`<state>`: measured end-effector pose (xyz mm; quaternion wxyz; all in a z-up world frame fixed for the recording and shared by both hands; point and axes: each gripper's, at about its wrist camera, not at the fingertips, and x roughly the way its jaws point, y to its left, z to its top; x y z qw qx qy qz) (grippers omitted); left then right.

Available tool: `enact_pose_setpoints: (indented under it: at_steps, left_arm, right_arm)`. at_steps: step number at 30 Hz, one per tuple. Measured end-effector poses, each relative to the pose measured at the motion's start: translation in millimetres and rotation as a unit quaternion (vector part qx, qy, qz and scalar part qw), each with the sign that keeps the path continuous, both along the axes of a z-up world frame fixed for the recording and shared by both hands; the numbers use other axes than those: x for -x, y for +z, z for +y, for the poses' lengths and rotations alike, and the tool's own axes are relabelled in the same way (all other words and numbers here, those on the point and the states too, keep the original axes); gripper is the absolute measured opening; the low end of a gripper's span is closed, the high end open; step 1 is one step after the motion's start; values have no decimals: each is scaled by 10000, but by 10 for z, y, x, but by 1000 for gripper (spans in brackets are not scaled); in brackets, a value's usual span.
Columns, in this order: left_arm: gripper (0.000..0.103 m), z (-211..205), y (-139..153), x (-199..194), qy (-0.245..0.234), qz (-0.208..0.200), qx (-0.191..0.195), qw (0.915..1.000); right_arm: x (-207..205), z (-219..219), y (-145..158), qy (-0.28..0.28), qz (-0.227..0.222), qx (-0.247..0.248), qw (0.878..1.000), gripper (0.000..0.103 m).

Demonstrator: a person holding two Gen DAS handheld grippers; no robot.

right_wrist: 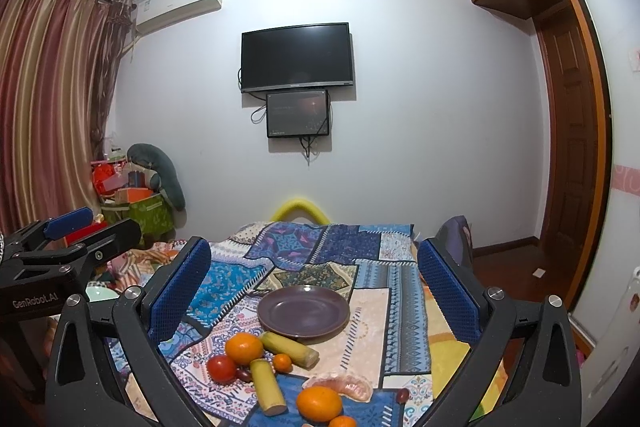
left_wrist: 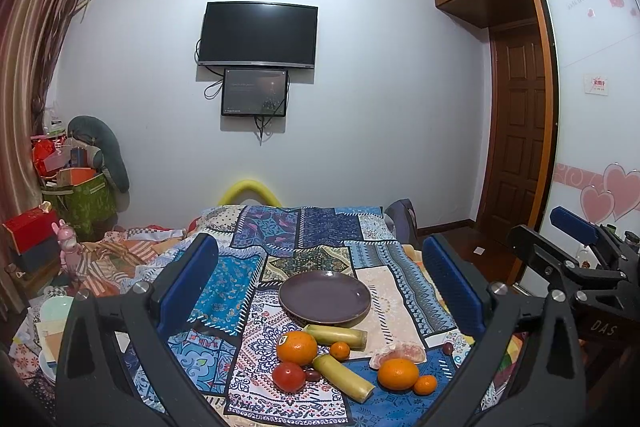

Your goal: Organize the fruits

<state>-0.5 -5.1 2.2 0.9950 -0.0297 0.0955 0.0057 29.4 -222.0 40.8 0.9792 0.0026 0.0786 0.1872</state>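
An empty purple plate point(left_wrist: 325, 297) point(right_wrist: 303, 313) sits mid-cloth. In front of it lie several fruits: a stickered orange point(left_wrist: 297, 347) point(right_wrist: 244, 348), a second orange point(left_wrist: 398, 373) point(right_wrist: 319, 403), a red tomato point(left_wrist: 289, 377) point(right_wrist: 221, 368), two yellow-green cane pieces point(left_wrist: 344, 377) point(right_wrist: 267, 385), small mandarins point(left_wrist: 340, 351) point(right_wrist: 282, 362) and a peeled pink citrus segment point(left_wrist: 398, 351) point(right_wrist: 340, 387). My left gripper point(left_wrist: 320, 245) point(right_wrist: 96, 227) hovers open above and short of the fruit. Beside it my right gripper point(right_wrist: 314, 247) point(left_wrist: 552, 231) is open too, holding nothing.
A patchwork cloth point(left_wrist: 320, 227) covers the surface and drops off at its right edge towards a wooden floor point(left_wrist: 476, 243). Boxes, bags and a pink toy point(left_wrist: 72, 251) crowd the left side. A pale green bowl point(left_wrist: 56, 307) lies low at the left.
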Motion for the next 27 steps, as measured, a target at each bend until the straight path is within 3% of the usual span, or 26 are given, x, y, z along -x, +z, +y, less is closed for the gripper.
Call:
enact_pose_setpoints:
  at_steps: [27]
  left_arm:
    - [103,-5,-12,-3,2,-8,-12,10000]
  right_arm:
    - [-5,-6,-29,-1,34,-6,10000,103]
